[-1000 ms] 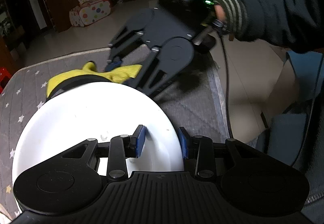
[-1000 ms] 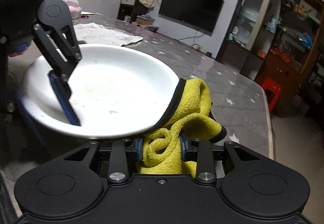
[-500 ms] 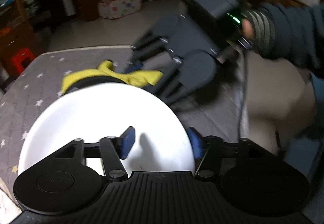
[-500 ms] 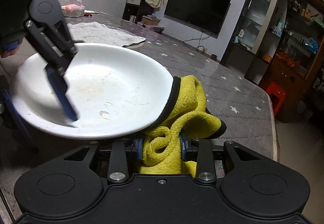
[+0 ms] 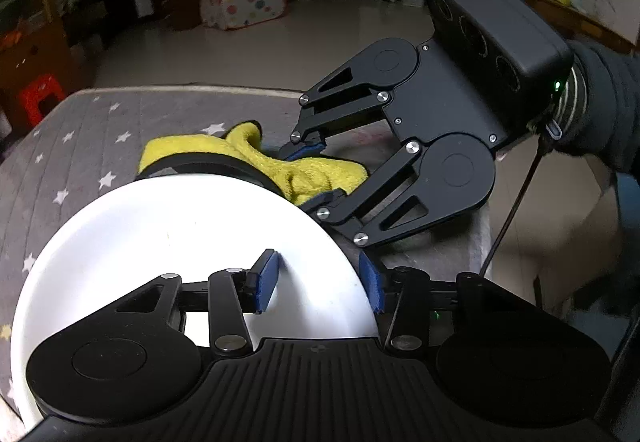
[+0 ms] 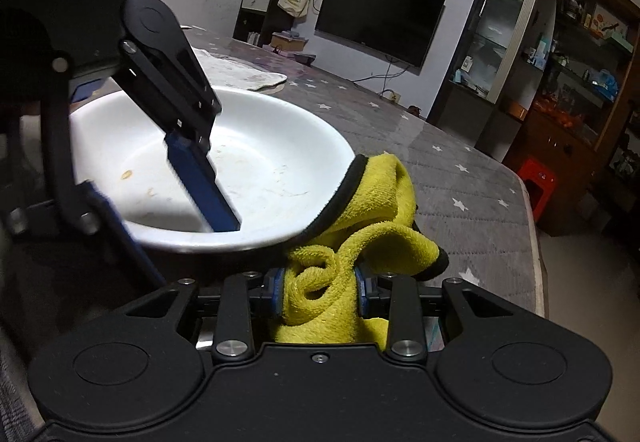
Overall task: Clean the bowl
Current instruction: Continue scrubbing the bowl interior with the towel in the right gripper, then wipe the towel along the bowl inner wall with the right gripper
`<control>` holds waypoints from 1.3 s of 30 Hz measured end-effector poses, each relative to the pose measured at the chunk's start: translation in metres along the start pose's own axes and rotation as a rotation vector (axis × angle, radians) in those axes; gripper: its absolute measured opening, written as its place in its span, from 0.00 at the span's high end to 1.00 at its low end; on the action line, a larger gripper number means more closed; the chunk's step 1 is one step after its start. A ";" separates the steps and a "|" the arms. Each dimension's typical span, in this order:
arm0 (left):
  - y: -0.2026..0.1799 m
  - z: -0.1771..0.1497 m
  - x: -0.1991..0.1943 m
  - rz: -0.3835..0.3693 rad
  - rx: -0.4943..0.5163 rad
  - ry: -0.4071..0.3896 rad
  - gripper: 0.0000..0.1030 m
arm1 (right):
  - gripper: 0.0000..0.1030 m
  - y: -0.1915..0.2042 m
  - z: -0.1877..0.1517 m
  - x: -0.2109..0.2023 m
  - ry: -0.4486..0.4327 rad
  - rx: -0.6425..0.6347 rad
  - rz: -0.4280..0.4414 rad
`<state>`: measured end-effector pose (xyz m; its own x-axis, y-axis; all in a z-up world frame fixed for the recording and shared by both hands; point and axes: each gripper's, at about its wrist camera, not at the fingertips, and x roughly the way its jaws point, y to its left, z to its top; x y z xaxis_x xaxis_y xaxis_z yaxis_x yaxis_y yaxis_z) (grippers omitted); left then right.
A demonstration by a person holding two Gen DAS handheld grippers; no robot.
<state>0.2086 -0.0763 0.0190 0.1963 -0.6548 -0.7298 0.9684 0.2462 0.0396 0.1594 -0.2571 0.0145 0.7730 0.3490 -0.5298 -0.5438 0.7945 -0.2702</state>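
White bowl [image 5: 192,242] sat on the grey star-patterned table cover [image 5: 80,146], near the table's edge. Bowl interior carried faint smears and 1 small brownish spot, seen from the right wrist view.

Left gripper [image 5: 320,282] straddled the bowl's near rim: 1 blue pad inside the bowl, the other outside the rim. Jaws were closing with the rim between them; pads did not look pressed against the rim, a gap showing beside the inner pad.

Right gripper [image 6: 320,292] was clamped on a bunched yellow cloth [image 6: 360,226] with a black border. The cloth lay against the outside of the bowl's rim, on the side away from the left gripper, partly resting on the table cover. A dark sleeve [image 5: 600,102] showed behind the right gripper.
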 end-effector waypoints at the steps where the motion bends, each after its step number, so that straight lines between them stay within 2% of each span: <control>1: -0.001 -0.001 -0.003 -0.014 0.010 -0.001 0.58 | 0.66 0.002 -0.001 -0.002 0.000 -0.003 0.001; 5: -0.004 -0.008 -0.013 -0.060 0.054 -0.002 0.61 | 0.66 0.009 -0.003 -0.012 0.005 -0.015 0.007; 13: -0.001 -0.007 -0.019 -0.119 0.068 -0.001 0.62 | 0.66 0.018 -0.003 -0.019 0.007 -0.050 0.029; 27: 0.002 -0.009 -0.031 -0.111 0.090 0.010 0.61 | 0.66 -0.005 0.017 0.018 0.003 -0.122 0.053; 31: 0.004 -0.014 -0.035 -0.096 0.067 0.008 0.60 | 0.66 -0.006 0.021 0.026 0.002 -0.145 0.055; 33: -0.005 -0.016 -0.017 -0.086 0.054 0.009 0.60 | 0.66 -0.008 0.022 0.030 -0.003 -0.143 0.058; 36: -0.006 -0.012 -0.017 -0.065 0.019 0.012 0.59 | 0.66 -0.009 0.022 0.031 -0.004 -0.121 0.058; 39: -0.006 -0.007 -0.016 -0.039 -0.001 0.008 0.53 | 0.66 -0.008 0.020 0.029 -0.007 -0.108 0.053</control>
<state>0.1988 -0.0622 0.0252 0.1577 -0.6582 -0.7362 0.9751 0.2215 0.0108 0.1928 -0.2432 0.0172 0.7442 0.3928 -0.5403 -0.6159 0.7166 -0.3273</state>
